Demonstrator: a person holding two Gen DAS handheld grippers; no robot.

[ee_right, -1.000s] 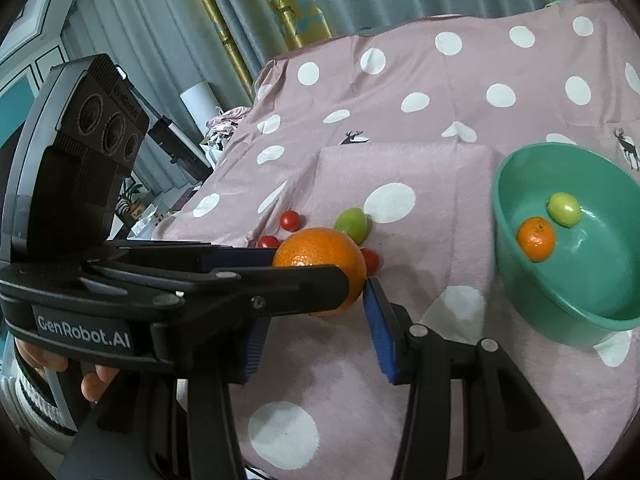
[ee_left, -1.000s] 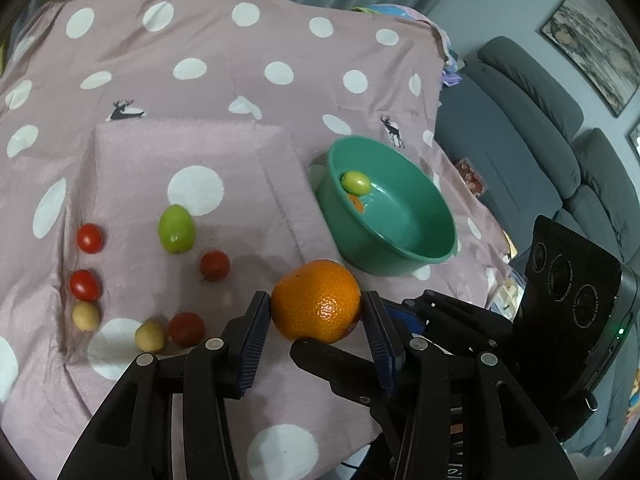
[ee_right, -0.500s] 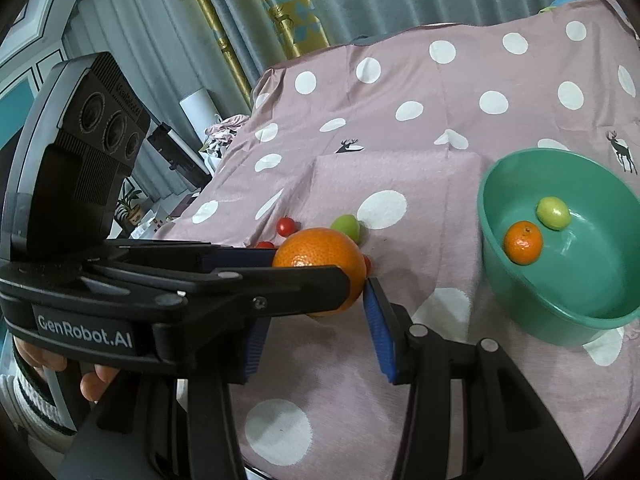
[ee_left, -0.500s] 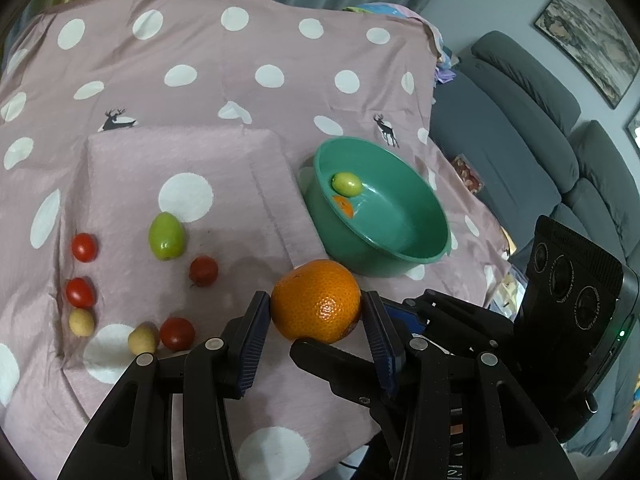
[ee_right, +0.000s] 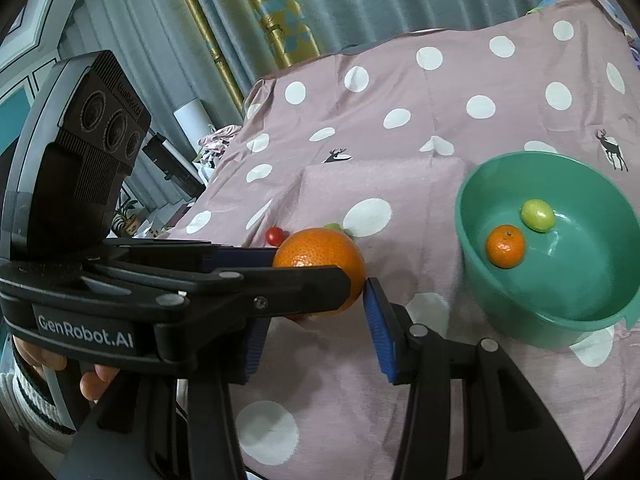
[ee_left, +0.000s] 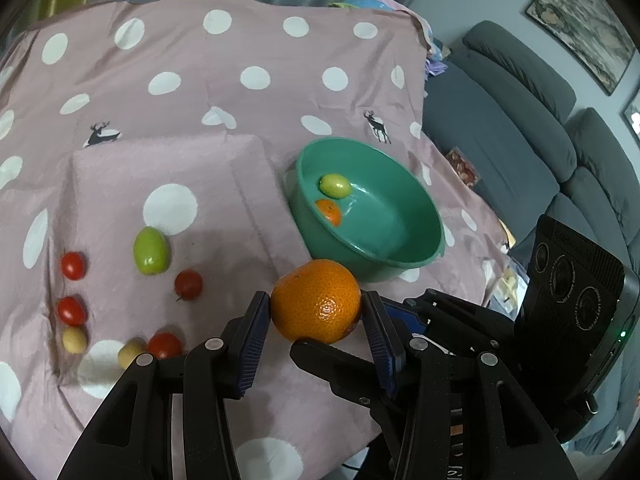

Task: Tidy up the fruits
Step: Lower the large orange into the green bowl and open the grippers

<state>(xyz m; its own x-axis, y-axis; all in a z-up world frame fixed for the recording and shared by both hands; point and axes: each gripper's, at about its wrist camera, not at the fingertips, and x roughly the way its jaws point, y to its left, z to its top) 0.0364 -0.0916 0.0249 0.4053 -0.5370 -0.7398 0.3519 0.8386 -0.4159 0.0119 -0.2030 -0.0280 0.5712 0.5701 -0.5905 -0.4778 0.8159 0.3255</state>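
Note:
My left gripper [ee_left: 316, 312] is shut on a large orange [ee_left: 316, 306] and holds it above the pink dotted cloth, just short of the green bowl [ee_left: 416, 258]. The bowl holds a small orange [ee_left: 329, 211] and a green fruit [ee_left: 335, 185]. In the right wrist view the left gripper [ee_right: 320, 276] crosses in front with the orange [ee_right: 320, 256]. My right gripper [ee_right: 316, 320] is open and empty right beside it, left of the bowl [ee_right: 472, 264]. A green fruit [ee_left: 151, 250], several red tomatoes [ee_left: 188, 284] and two small yellow fruits [ee_left: 74, 340] lie on the cloth at left.
The cloth [ee_left: 200, 100] covers a table with a raised square patch. A grey sofa [ee_left: 520, 128] stands to the right of the table. Curtains [ee_right: 248, 20] hang behind, and clutter lies off the table's left edge in the right wrist view.
Both grippers have drawn back and up a little, so the table and bowl look farther away. The orange stays gripped in the left gripper.

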